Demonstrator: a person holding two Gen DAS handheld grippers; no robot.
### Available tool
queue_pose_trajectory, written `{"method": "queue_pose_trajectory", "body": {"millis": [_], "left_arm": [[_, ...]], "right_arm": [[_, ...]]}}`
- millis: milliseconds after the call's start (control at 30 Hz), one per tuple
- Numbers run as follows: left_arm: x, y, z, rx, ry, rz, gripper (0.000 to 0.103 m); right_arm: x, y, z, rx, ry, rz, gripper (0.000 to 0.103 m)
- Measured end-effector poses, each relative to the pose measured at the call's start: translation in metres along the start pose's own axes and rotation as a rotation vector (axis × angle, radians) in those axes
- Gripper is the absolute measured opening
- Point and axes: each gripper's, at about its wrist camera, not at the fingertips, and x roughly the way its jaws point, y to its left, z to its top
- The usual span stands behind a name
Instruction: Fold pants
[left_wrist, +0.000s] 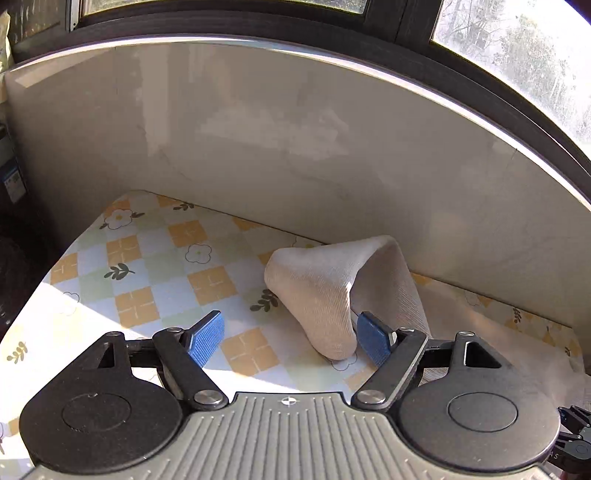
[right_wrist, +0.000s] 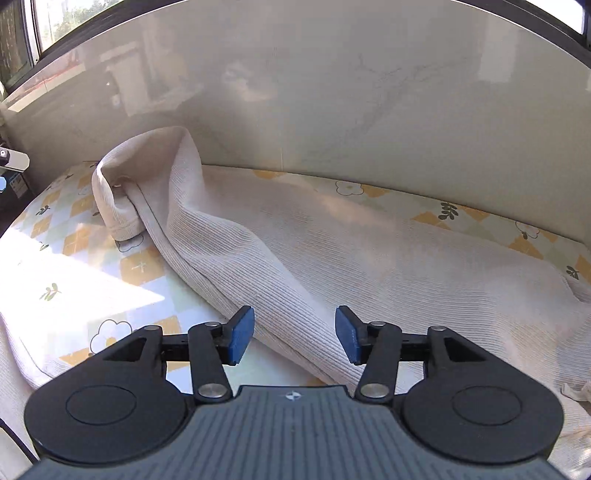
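From the left wrist, the left gripper (left_wrist: 291, 332) is standing wide open and empty; the beige ribbed pants (left_wrist: 317, 291) are humping up between its pads, the drooping cuff just beside the right pad, over the flowered checked tablecloth (left_wrist: 147, 266).

From the right wrist, the right gripper (right_wrist: 293, 334) is gaping, gripping nothing; the pant leg (right_wrist: 236, 258) is running diagonally away up-left beneath its pads, nearer this hand.
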Motion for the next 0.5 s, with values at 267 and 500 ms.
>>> {"method": "queue_pose_trajectory", "body": {"millis": [267,500], "left_arm": [[0.118,-0.044,-0.016,0.128,0.152,-0.027,0.082],[0.162,-0.036,-0.018,0.145,0.188,0.035,0.066]], "right_arm": [[0.040,0.000,-0.002,-0.022,0.070,-0.017,0.076],[0.050,-0.002,-0.006,-0.071,0.127,-0.010,0.047]]}}
